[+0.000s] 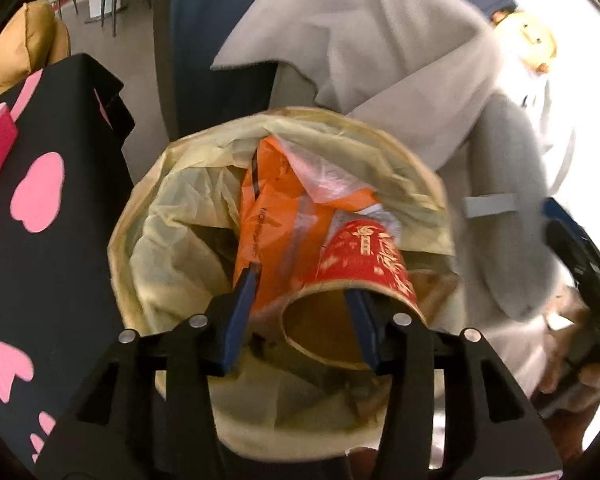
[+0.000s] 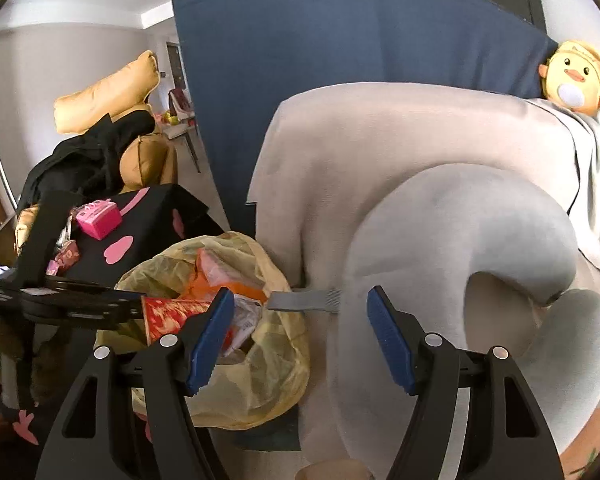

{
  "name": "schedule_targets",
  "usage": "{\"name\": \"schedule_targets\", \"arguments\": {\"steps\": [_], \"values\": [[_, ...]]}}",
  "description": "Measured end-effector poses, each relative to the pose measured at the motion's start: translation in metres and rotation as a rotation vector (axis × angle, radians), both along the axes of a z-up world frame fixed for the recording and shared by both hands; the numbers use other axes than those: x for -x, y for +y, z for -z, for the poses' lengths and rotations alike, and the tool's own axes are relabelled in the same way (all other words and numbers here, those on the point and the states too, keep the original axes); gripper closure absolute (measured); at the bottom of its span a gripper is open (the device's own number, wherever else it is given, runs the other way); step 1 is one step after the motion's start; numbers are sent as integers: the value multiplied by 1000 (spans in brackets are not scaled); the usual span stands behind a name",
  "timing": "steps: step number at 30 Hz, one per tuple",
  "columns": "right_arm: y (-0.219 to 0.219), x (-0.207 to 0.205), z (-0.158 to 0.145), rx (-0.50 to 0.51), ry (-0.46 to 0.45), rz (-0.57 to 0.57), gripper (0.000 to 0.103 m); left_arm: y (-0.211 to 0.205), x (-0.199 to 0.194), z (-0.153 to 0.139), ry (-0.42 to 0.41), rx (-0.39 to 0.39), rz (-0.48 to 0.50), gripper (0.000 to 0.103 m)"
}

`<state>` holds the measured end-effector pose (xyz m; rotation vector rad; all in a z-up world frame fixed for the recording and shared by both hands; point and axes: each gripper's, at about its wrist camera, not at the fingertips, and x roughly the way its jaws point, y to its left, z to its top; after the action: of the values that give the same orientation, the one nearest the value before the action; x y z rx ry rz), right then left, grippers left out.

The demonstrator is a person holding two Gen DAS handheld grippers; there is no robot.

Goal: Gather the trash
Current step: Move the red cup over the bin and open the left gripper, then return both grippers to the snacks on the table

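The red paper cup [image 1: 364, 276] lies over the lined bin [image 1: 148, 216], between the half-parted left fingers [image 1: 246, 294], unpinched. Light and crushable, it is best taken by the rim. The right fingers [image 2: 216, 332] stand wide, empty.

Daylight blows out white at my left view's right edge; both views bend at dark corners, edges slightly smeared.

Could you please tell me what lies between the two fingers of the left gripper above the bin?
In the left wrist view, the red paper cup lies partly between the open left gripper fingers, its rim around the right finger, over the lined bin.
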<state>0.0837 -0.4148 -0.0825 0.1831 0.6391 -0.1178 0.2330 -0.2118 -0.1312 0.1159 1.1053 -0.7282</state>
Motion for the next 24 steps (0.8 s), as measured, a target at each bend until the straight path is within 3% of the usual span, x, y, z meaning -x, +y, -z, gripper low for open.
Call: {"name": "schedule_targets", "arguments": {"steps": [5, 9, 13, 17, 22, 24], "values": [[13, -4, -5, 5, -14, -35, 38, 34, 16, -27, -75, 55, -21, 53], [29, -10, -10, 19, -23, -70, 38, 78, 27, -46, -183, 85, -83, 52], [46, -16, -17, 4, -50, -119, 38, 126, 31, -55, -298, 53, -173, 52], [67, -24, -24, -20, -89, -191, 38, 189, 32, -56, -371, 23, -327, 52], [109, -42, -34, -64, -135, -311, 38, 269, 26, -46, -364, 11, -508, 52], [132, -53, -35, -67, -114, -360, 38, 298, 24, -43, -357, 18, -564, 52]]}}
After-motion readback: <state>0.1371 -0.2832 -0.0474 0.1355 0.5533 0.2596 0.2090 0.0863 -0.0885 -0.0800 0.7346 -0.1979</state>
